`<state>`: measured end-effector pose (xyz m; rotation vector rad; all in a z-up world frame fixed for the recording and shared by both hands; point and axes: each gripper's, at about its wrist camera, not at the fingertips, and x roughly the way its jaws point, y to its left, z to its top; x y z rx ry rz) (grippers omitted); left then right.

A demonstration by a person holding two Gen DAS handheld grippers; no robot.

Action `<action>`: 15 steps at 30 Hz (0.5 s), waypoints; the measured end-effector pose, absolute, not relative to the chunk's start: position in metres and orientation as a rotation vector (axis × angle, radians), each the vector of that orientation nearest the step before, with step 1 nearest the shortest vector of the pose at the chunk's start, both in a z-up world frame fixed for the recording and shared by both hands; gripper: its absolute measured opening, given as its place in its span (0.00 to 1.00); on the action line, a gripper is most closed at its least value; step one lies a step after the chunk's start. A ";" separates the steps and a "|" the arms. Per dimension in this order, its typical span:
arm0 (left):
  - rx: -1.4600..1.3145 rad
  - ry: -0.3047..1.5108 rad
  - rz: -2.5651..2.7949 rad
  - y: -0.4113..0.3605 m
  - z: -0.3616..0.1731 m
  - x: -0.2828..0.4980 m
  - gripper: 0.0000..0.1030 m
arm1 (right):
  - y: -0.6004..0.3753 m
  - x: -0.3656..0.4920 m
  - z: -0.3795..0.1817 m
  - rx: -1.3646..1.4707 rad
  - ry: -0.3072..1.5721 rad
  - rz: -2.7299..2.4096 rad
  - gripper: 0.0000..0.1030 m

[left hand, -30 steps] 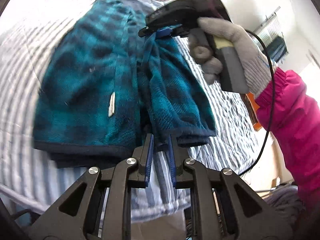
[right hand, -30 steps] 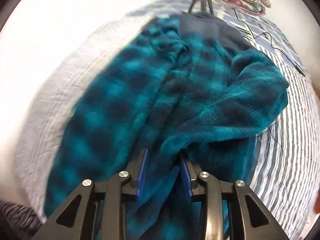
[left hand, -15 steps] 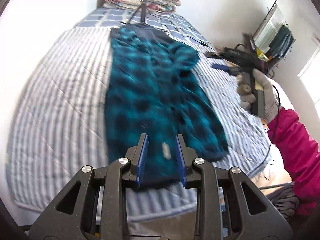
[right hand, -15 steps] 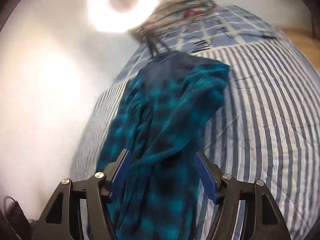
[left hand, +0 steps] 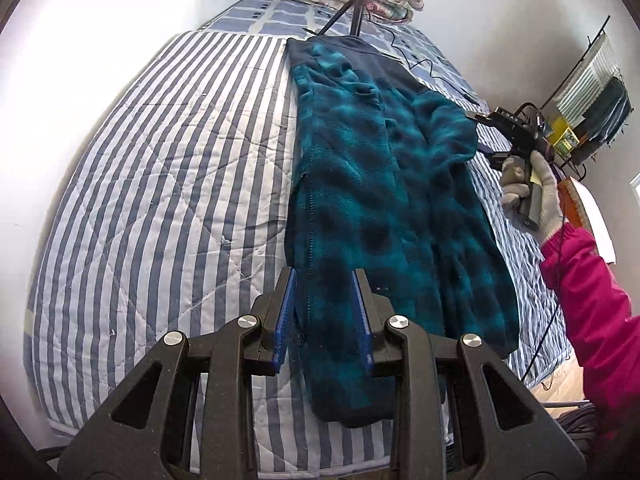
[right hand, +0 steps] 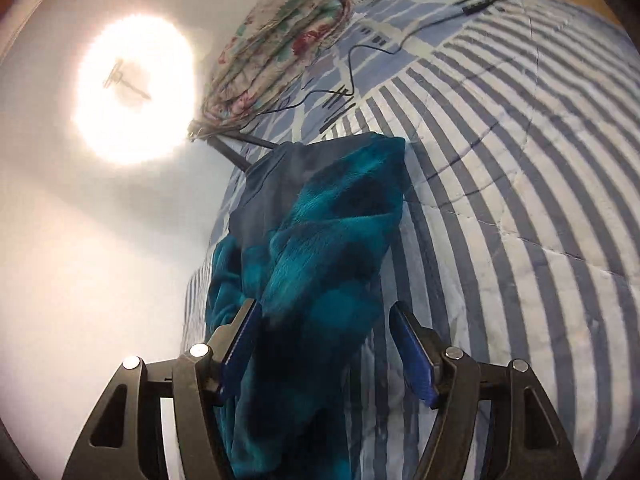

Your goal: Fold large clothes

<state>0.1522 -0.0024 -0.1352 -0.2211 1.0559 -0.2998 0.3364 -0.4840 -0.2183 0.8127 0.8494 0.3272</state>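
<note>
left gripper is angled down over the near end of the bed, jaws parted and released, having just opened up; the teal plaid fleece garment shows through the gap but lies on the bed below, not pinched. right gripper is out at the right side of the bed in a gloved hand with a pink sleeve behind it, pointing in toward the garment at a shallower slope; its jaws stand wide and released, they have just been opening, fleece seen between the blue pads but neither pad pressing it. one garment, laid lengthwise down the middle of the striped quilt, dark navy band at the far end, right side folded inward over the body so a doubled ridge runs along it, zipper line along the left edge. two grippers, one hand in view, one sleeve. one folded floral blanket stacked at the head of the bed, one black tripod standing in front of it, one thin black cable trailing over the blue patterned sheet, one bright round light on the wall. shelf clutter at far right too small to tell.
</note>
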 end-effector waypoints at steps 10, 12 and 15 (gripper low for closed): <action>-0.214 1.013 -0.359 -0.007 -0.115 0.151 0.26 | -0.455 0.366 -0.190 0.632 0.851 0.288 0.21; -0.220 1.014 -0.373 -0.007 -0.113 0.150 0.26 | -0.435 0.365 -0.166 0.495 0.838 0.252 0.19; -0.226 1.008 -0.392 -0.006 -0.108 0.148 0.26 | -0.394 0.366 -0.140 0.292 0.816 0.225 0.17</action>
